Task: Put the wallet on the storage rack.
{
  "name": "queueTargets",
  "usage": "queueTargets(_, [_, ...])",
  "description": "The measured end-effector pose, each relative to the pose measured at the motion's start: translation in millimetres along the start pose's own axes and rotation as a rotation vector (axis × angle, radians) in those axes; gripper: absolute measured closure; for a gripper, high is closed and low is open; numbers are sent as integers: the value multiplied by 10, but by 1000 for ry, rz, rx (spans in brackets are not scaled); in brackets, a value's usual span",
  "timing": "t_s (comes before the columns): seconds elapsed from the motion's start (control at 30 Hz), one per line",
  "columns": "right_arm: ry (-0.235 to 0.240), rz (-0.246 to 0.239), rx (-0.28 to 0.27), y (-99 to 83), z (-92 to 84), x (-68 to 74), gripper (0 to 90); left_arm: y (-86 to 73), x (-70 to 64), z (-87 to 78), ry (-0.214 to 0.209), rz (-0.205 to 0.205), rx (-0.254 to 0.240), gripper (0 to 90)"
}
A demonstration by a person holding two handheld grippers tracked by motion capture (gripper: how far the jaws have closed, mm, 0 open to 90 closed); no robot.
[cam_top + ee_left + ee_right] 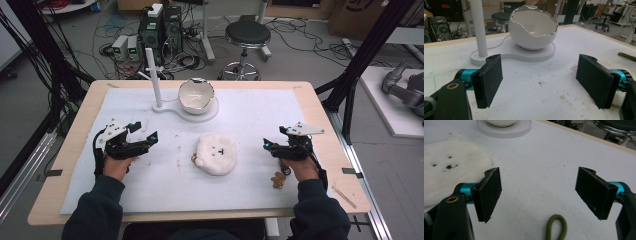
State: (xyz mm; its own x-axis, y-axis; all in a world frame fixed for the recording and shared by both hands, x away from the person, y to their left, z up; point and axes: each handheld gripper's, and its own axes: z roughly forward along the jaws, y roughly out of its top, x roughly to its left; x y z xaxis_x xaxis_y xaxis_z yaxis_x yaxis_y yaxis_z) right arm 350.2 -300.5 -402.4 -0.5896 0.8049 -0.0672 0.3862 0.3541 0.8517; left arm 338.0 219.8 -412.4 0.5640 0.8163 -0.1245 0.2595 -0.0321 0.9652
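Both grippers idle, nothing held. Left gripper (pixel 145 131) jaws wide open over bare mat, aimed at the bowl (pixel 532 27). Right gripper (pixel 267 144) jaws equally wide, empty, pointing toward the plush (pixel 216 153).

Plush is a white fluffy round toy with a small face, lying flat mid-mat between the two grippers, nearer the right one, touched by neither. Small brown bit at its lower left edge; can't tell what it is.

Bowl is an eggshell-shaped white dish with a jagged rim, sitting on a white base (pixel 205 114) that also carries an upright post (pixel 153 75), at the far side of the mat.

My read: pre-grasp stage, pickup not started. Likely next move: right gripper goes in to the plush and pinches soft pile. It'll compress, so close well in. Bowl looks like the probable drop target.

A green cord loop (pixel 556 227) lies on the mat just under the right jaws. A small brown figure (pixel 278 179) sits beside the right hand.

Surface: white foam mat (pixel 150 185), scuffed and speckled, on a wooden table (pixel 80 125). Room: lab floor with cables, PC towers (pixel 161 31), a stool (pixel 247 37), black frame struts.
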Motion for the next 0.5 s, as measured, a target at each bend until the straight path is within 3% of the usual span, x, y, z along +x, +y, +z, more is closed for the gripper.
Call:
queueTargets(0.27, [124, -83, 51, 91, 240, 292, 244, -2, -47, 17, -12, 12, 7, 213])
queueTargets(0.3, [154, -103, 72, 119, 318, 390, 244, -3, -52, 22, -14, 12, 8, 214])
queueTargets(0.4, [178, -121, 81, 141, 384, 457, 245, -10, -54, 35, -12, 10, 19, 215])
queueTargets(0.5, [227, -154, 109, 165, 486, 540, 312, -15, -49, 44, -14, 11, 22, 217])
